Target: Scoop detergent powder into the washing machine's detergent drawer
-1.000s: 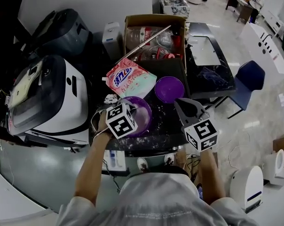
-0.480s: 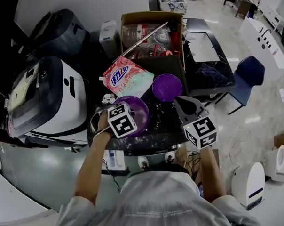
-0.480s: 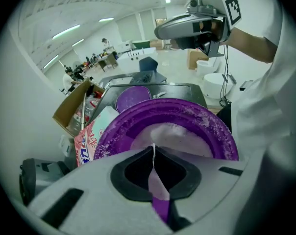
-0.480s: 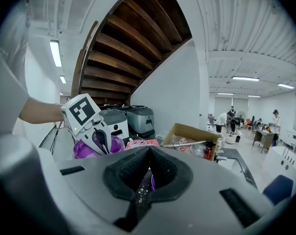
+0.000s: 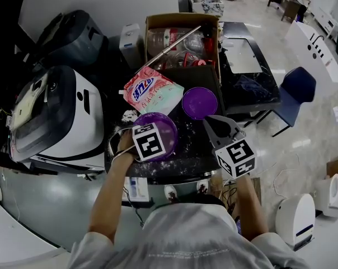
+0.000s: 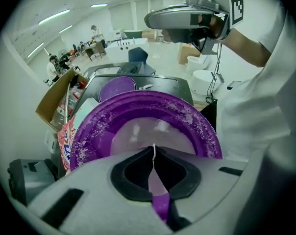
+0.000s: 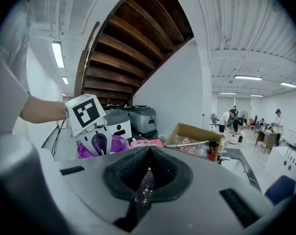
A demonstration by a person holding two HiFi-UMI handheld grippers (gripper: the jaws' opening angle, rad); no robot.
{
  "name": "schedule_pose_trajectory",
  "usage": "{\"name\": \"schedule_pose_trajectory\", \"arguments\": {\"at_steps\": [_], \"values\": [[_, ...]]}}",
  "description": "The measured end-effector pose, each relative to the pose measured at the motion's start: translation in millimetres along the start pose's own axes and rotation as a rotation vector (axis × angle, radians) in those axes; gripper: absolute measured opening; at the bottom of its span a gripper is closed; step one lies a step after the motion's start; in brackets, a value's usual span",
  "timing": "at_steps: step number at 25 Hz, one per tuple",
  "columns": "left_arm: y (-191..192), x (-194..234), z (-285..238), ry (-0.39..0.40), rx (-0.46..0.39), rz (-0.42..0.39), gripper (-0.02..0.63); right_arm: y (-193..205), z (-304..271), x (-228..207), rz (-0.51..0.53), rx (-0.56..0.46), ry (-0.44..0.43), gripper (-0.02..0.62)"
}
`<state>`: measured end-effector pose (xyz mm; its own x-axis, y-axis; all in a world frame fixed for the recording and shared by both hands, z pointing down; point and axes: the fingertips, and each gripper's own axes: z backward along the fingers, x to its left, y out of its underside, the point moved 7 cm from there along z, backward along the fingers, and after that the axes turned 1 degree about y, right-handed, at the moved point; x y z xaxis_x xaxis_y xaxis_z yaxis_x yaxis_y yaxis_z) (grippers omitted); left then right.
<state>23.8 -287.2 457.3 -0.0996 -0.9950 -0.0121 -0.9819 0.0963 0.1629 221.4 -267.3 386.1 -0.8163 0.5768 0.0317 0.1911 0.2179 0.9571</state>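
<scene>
Firmly, the left gripper [image 6: 154,153] is pinching the rim of a powder-dusted purple bowl [image 6: 138,112] over the dark tabletop [image 5: 198,150].
Its jaws are pressing together on the bowl's near edge, while the right gripper [image 7: 149,153] is hovering just beside the bowl with its speckled jaws pressed together on nothing. The pink detergent bag [image 5: 152,91] is lying just behind the bowl, next to a purple disc [image 5: 199,102], and a white appliance [image 5: 62,116] is sitting to the left.

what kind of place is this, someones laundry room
Probably not a home: it looks like a big open workshop or lab hall. A staircase rises overhead, strip lights hang above, and people work at desks beyond.
</scene>
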Motion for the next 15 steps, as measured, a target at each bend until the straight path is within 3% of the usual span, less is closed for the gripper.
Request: {"name": "schedule_pose_trajectory", "arguments": {"at_steps": [8, 15], "values": [[-7, -10, 1, 0.092, 0.011, -0.013, 0.014, 0, 3, 1, 0.000, -0.002, 0.006, 0.003], [-4, -13, 11, 0.184, -0.026, 0.036, 0.014, 2, 5, 2, 0.004, 0.000, 0.003, 0.004]]}}
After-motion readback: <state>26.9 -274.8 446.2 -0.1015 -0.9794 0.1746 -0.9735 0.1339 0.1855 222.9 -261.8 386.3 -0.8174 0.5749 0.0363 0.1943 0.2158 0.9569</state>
